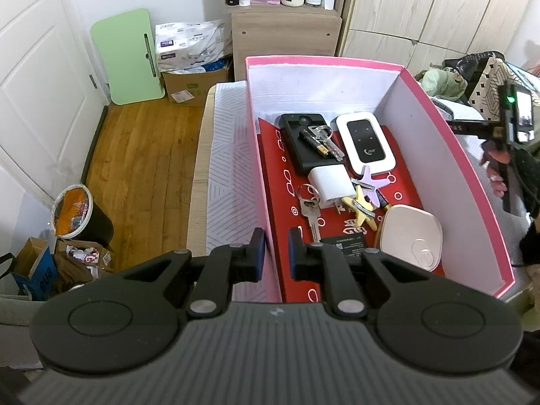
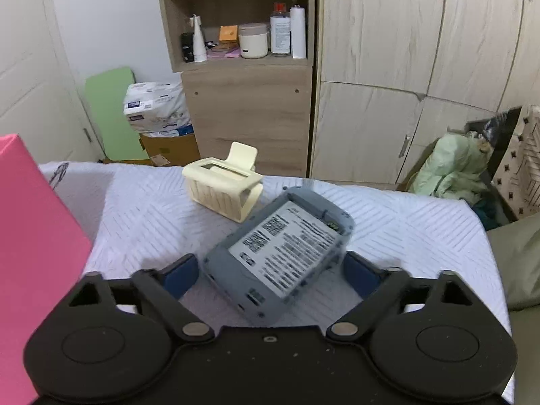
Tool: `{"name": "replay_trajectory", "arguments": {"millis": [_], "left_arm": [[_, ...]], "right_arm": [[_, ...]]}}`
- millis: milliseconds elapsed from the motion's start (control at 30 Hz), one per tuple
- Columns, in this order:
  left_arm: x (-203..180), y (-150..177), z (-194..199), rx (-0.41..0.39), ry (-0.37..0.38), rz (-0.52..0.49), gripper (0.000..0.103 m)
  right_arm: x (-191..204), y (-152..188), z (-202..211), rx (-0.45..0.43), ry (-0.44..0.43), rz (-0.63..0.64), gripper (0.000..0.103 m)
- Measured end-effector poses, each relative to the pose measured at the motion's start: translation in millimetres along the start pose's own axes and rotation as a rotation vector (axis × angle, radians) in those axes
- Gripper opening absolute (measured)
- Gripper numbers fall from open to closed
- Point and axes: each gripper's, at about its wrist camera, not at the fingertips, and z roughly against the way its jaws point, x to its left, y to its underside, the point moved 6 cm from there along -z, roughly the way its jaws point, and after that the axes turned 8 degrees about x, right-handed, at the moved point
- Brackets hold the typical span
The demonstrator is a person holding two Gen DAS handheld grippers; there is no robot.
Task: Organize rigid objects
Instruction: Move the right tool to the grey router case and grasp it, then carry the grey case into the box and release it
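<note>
Left gripper is sitting closed on the near wall of the pink cardboard box, which is holding keys, a white router and a charger. Right gripper is hanging wide open around the grey labelled device lying on the white patterned bedcover, pads not touching it. A cream hair claw is resting beyond, near wooden wardrobes.

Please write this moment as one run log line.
left gripper: shut on pink box wall | right gripper: open around grey device | claw clip: on bed
</note>
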Motion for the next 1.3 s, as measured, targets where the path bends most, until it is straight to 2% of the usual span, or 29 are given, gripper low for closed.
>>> {"name": "replay_trajectory", "arguments": {"millis": [100, 233, 300, 333, 400, 467, 567, 700, 767, 800, 833, 1033, 1167, 1300], "left_arm": [[0.5, -0.3, 0.8, -0.001, 0.004, 0.000, 0.012], [1.4, -0.5, 1.1, -0.004, 0.012, 0.005, 0.012], [1.0, -0.1, 1.2, -0.005, 0.013, 0.006, 0.012], [0.8, -0.4, 1.2, -0.004, 0.015, 0.006, 0.013], [0.7, -0.6, 1.0, -0.002, 0.011, 0.005, 0.013], [-0.3, -1.0, 0.5, 0.001, 0.008, 0.000, 0.013], [-1.1, -1.4, 0.3, 0.005, 0.001, -0.007, 0.013], [-1.0, -1.2, 0.3, 0.004, 0.000, -0.008, 0.013], [-0.9, -1.3, 0.2, 0.003, -0.002, -0.006, 0.013], [-1.0, -1.3, 0.3, 0.003, -0.001, -0.003, 0.013], [-0.9, -0.7, 0.4, 0.004, -0.002, -0.001, 0.013], [-1.5, 0.4, 0.4, 0.002, -0.002, 0.001, 0.014], [-1.9, -0.7, -0.1, 0.002, -0.004, -0.001, 0.014], [-1.4, -0.7, -0.1, 0.003, -0.001, 0.000, 0.014]], "right_arm": [[-4.3, 8.6, 9.1, 0.032, -0.031, 0.004, 0.073], [-4.8, 25.1, 24.0, 0.081, -0.100, 0.024, 0.072], [-3.8, 34.5, 28.8, 0.110, -0.062, 0.080, 0.072], [-4.8, 37.9, 30.2, 0.113, -0.018, 0.103, 0.080], [-10.1, 40.8, 31.4, 0.097, 0.042, 0.072, 0.089], [-13.9, 40.9, 27.1, 0.095, -0.018, 0.015, 0.089], [-15.1, 32.1, 21.2, 0.050, -0.040, -0.046, 0.091], [-14.3, 18.0, 8.2, 0.013, 0.006, -0.064, 0.091], [-21.9, 13.0, 5.2, -0.018, 0.030, -0.096, 0.083], [-26.2, 12.0, 6.6, -0.026, 0.036, -0.102, 0.069], [-31.9, 11.5, 8.5, -0.024, 0.040, -0.124, 0.065], [-39.1, 27.1, 30.0, -0.060, -0.121, -0.210, 0.065], [-28.1, 29.3, 57.0, -0.128, -0.159, -0.205, 0.065], [-13.9, 22.4, 96.6, -0.207, -0.158, -0.165, 0.065]]}}
